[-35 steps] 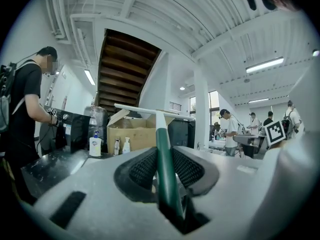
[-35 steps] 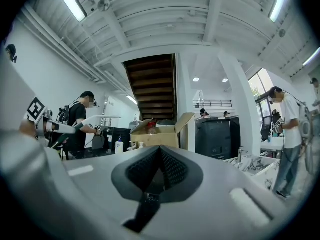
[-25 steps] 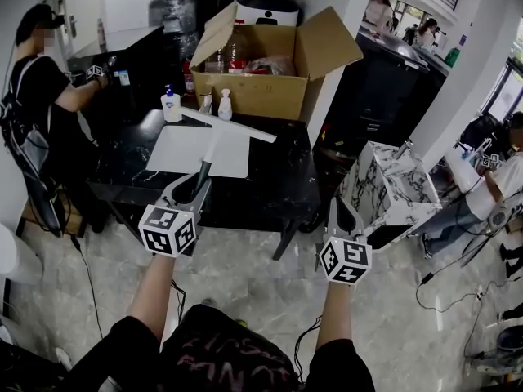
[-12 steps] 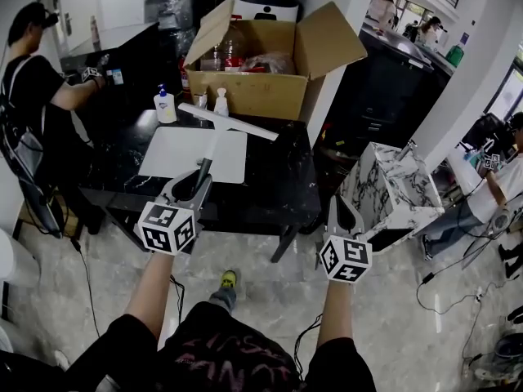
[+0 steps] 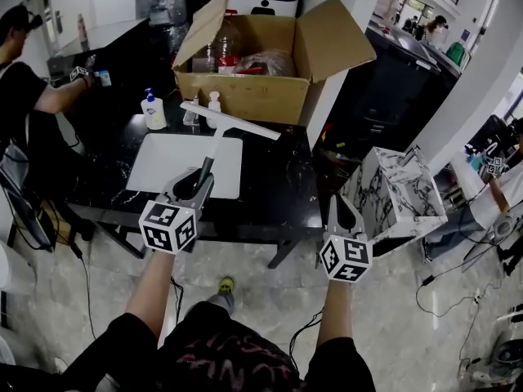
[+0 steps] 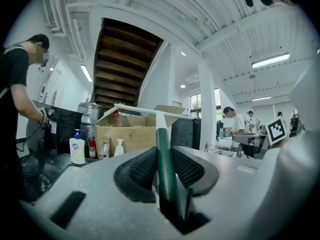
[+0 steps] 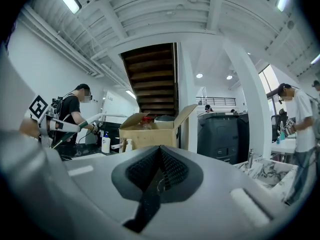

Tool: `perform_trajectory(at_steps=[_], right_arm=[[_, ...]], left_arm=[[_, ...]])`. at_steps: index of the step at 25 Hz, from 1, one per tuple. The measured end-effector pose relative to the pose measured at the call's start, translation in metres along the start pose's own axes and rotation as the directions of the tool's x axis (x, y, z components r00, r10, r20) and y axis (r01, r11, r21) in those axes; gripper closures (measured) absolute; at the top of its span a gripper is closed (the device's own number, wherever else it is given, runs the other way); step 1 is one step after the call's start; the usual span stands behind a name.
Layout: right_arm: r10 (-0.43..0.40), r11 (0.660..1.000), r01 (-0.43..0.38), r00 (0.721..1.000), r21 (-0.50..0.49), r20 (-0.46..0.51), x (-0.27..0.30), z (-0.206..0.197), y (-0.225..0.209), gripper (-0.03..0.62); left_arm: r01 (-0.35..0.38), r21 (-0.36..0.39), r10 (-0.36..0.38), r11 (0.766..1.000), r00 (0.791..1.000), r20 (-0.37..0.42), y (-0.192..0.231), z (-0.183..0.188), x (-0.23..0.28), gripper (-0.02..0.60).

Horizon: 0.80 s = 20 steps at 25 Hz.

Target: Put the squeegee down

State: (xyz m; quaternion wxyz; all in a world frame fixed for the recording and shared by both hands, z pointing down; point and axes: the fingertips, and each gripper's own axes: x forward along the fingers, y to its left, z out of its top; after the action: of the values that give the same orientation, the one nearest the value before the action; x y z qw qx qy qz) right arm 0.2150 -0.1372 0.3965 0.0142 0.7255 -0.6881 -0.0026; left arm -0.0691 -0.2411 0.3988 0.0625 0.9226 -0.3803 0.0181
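1. The left gripper (image 5: 194, 188) is clamped on the dark green handle of the squeegee (image 5: 215, 143). In the left gripper view the handle runs straight up between the two ribbed pads, which press on it from both sides.
2. The squeegee is in the air, not lying on anything. Its pale shaft reaches away from the gripper, and its long white blade lies crosswise over the far edge of the white board (image 5: 178, 160).
3. The white board lies flat on the black marbled table (image 5: 274, 188).
4. Beyond the blade stands an open cardboard box (image 5: 263, 96) with its flaps up and bottles and bags inside.
5. A pump bottle of hand soap (image 5: 152, 111) and a small white spray bottle (image 5: 213, 105) stand on the table in front of the box, to the left of the blade.
6. The right gripper (image 5: 344, 209) hangs off the table's right corner, over the floor. Its jaws are closed together with nothing between them.
7. A white marble-patterned cabinet (image 5: 402, 196) stands to the right of that gripper.
8. A person in black (image 5: 23, 96) leans at a counter on the far left.
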Motion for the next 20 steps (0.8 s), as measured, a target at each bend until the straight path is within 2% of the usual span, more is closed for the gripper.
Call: perform_trajectory(at_steps=[6, 20], right_arm=[[0.015, 1.000, -0.015, 1.000, -0.014, -0.015, 0.052, 0.001, -0.014, 0.589], [-0.012, 1.000, 0.012, 0.999, 0.009, -0.043, 0.168, -0.001, -0.039, 0.588]], left_arm=[[0.003, -0.027, -0.004, 1.000, 1.000, -0.015, 0.021, -0.001, 0.052, 0.482], [0.040, -0.080, -0.047, 0.996, 0.995, -0.092, 0.064, -0.015, 0.156, 0.482]])
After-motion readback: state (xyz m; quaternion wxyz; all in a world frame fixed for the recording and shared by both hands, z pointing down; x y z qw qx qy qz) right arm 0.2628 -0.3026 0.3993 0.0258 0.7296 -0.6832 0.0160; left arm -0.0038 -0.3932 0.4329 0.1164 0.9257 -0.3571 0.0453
